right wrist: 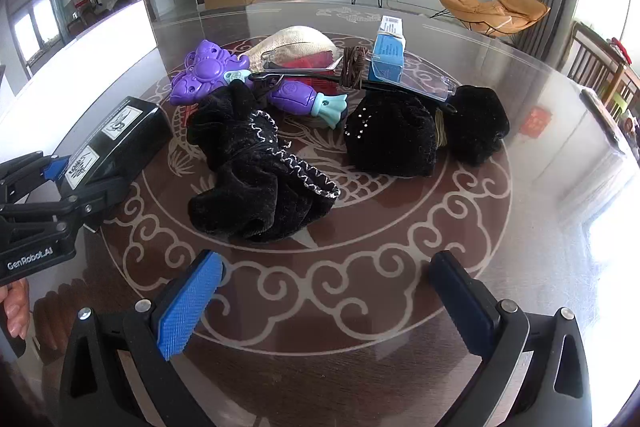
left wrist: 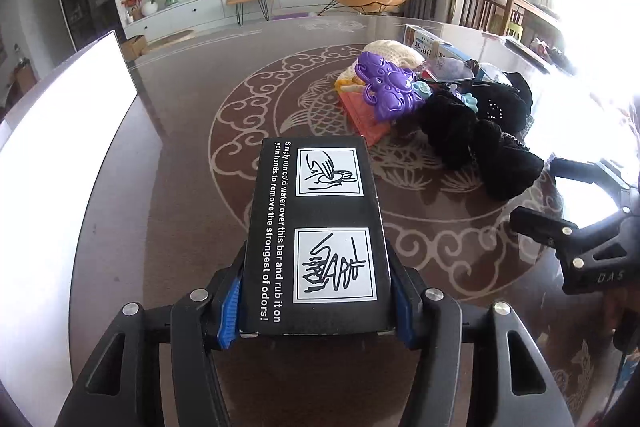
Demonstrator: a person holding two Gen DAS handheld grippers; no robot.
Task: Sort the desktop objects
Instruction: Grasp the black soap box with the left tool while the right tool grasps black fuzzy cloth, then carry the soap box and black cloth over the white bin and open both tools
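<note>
A: Gripping check, left gripper (left wrist: 316, 303): jaws clenched on both long sides of the black box (left wrist: 316, 227), printed face up. Box sits lower centre of the left wrist view, above the glass-topped surface (left wrist: 180, 227); can't tell if it touches.

B: Right gripper (right wrist: 324, 295): jaws released, nothing between the blue pads (right wrist: 188, 307), bottom of the right wrist view. Pile at centre frame: black velvet pouch (right wrist: 256, 171) nearest, second black pouch (right wrist: 392, 139) to its right, purple toy (right wrist: 204, 73) upper left, blue carton (right wrist: 386, 53) behind.

A: Box shows at the left edge there too.
</note>
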